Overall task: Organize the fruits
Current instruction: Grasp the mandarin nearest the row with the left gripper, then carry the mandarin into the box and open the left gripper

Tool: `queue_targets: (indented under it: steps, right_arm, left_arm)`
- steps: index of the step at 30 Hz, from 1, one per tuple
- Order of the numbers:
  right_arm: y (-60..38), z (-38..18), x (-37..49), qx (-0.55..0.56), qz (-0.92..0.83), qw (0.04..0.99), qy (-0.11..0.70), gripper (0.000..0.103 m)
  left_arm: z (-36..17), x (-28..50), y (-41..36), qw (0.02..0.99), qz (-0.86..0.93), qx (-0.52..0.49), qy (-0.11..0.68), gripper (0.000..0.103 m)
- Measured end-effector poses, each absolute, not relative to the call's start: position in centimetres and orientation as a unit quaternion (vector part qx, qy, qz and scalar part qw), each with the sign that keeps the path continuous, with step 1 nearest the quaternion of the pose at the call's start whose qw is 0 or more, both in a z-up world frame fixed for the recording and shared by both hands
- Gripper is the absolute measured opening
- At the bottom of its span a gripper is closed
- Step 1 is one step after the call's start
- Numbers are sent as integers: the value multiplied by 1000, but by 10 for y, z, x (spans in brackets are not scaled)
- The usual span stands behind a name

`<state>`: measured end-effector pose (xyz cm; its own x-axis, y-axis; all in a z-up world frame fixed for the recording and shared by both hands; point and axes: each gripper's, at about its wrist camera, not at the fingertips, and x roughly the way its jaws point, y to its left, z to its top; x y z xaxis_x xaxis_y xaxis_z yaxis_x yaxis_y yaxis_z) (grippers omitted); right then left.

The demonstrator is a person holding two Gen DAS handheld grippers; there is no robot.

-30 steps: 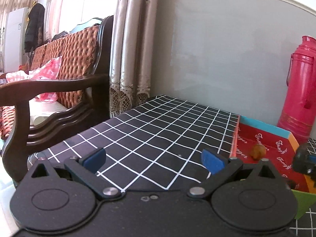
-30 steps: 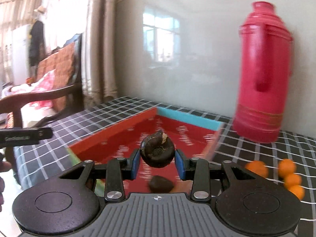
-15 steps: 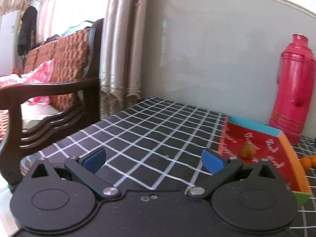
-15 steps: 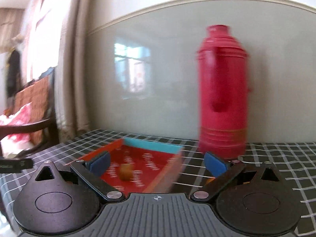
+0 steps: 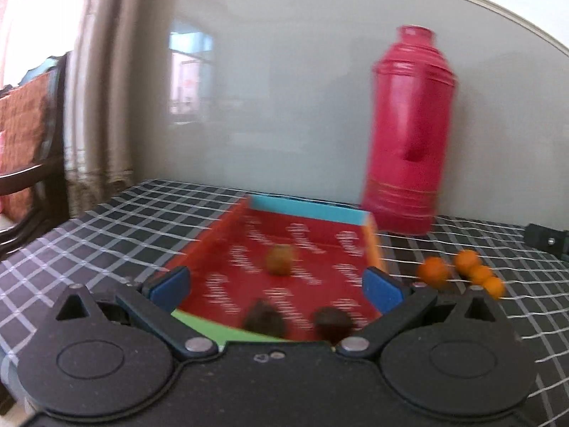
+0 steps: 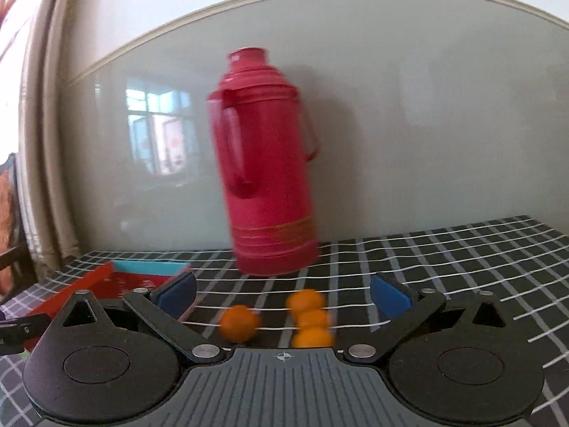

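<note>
1. Nearest each camera, matte black linkages carry flat blue pads: the left gripper (image 5: pixel 276 286) stands wide open over the near end of the tray (image 5: pixel 209 229) with nothing pinched, and the right gripper (image 6: pixel 282 293) has its jaws opening, almost fully apart, with nothing pressed between the pads.
2. Between the right pads' line of sight lie four small round oranges (image 6: pixel 308 318) on the cloth, one (image 6: pixel 238 323) set apart to the left, three bunched in a short row; all are blurred.
3. Inside the shallow, rectangular red tray, printed with pale lettering and edged green, orange and turquoise, sit three fruits: two dark, rough lumps (image 5: pixel 264 317) at the near end and one brownish round one (image 5: pixel 280 259) further in.
4. Under everything, a black cloth (image 5: pixel 117 220) with a thin white grid covers the table.
5. Beyond the tray stands one tall, ribbed, glossy red thermos (image 6: pixel 268 163) with a handle.
6. Behind it rises a smooth grey wall (image 6: pixel 426 106); beige curtains (image 5: pixel 103 89) and a dark wooden chair (image 5: pixel 32 163) with woven backing are at the left.
</note>
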<state>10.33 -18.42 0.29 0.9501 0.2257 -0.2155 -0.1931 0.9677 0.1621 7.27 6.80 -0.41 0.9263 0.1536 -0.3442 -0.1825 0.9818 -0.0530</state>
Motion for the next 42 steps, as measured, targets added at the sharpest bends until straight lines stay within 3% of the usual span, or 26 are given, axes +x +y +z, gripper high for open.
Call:
queue_targets:
  steps: [15, 27, 32, 33, 34, 36, 42]
  right_arm:
    - [-275, -6, 114, 93, 14, 982, 164, 103]
    - [-314, -20, 127, 83, -22, 976, 199, 103]
    - [-329, -26, 129, 90, -31, 973, 210, 103]
    - [-332, -27, 130, 92, -31, 973, 211, 103]
    - [-333, -27, 130, 94, -31, 972, 212, 103]
    - [-336, -27, 130, 97, -31, 972, 211, 103]
    - [-336, -25, 133, 101, -29, 972, 211, 103]
  left_arm:
    - [-19, 130, -43, 975, -25, -14, 220, 89]
    - [-40, 176, -115, 957, -78, -9, 278, 53]
    - [-47, 193, -132, 953, -74, 6, 293, 52]
    - [-48, 195, -133, 952, -73, 10, 296, 47]
    - [-50, 197, -135, 950, -74, 13, 303, 33]
    - [-50, 196, -135, 951, -72, 13, 301, 23]
    - [-49, 191, -132, 952, -76, 11, 297, 23]
